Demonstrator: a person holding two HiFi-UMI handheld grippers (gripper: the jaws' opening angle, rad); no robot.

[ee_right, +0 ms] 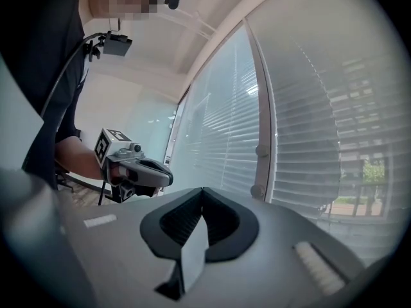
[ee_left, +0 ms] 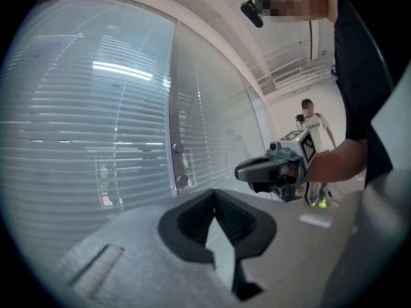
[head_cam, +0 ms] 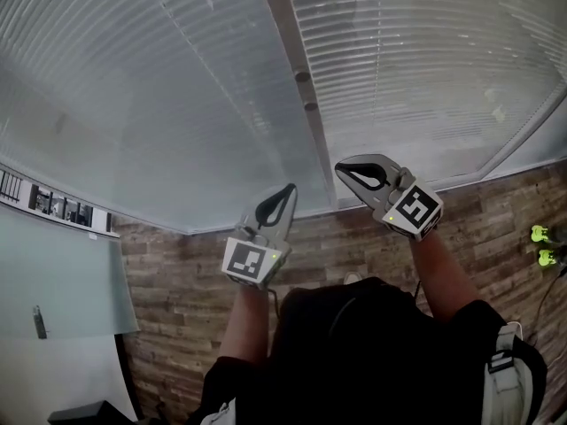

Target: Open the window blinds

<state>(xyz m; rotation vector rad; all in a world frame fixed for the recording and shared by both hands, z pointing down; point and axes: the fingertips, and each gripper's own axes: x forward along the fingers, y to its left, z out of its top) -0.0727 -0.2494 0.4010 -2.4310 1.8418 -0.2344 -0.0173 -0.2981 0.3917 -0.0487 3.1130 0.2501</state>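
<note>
Closed white slatted blinds (head_cam: 159, 87) hang behind two glass panes, which are split by a pale upright post (head_cam: 297, 51) carrying two small round knobs (head_cam: 306, 91). My left gripper (head_cam: 285, 190) is held up level in front of the left pane, near the post, jaws shut and empty. My right gripper (head_cam: 344, 168) hangs just right of the post, also shut with nothing in it. In the left gripper view the shut left gripper (ee_left: 215, 193) faces the blinds (ee_left: 90, 120) and the knobs (ee_left: 180, 164). The right gripper view shows the shut right gripper (ee_right: 203, 192), the post's knobs (ee_right: 259, 171) and the blinds (ee_right: 314, 120).
Wood-pattern floor (head_cam: 177, 273) runs below the window. A frosted glass panel (head_cam: 62, 277) stands at the left. Green shoes (head_cam: 542, 244) lie at the right edge. A person (ee_left: 313, 124) stands far back in the left gripper view.
</note>
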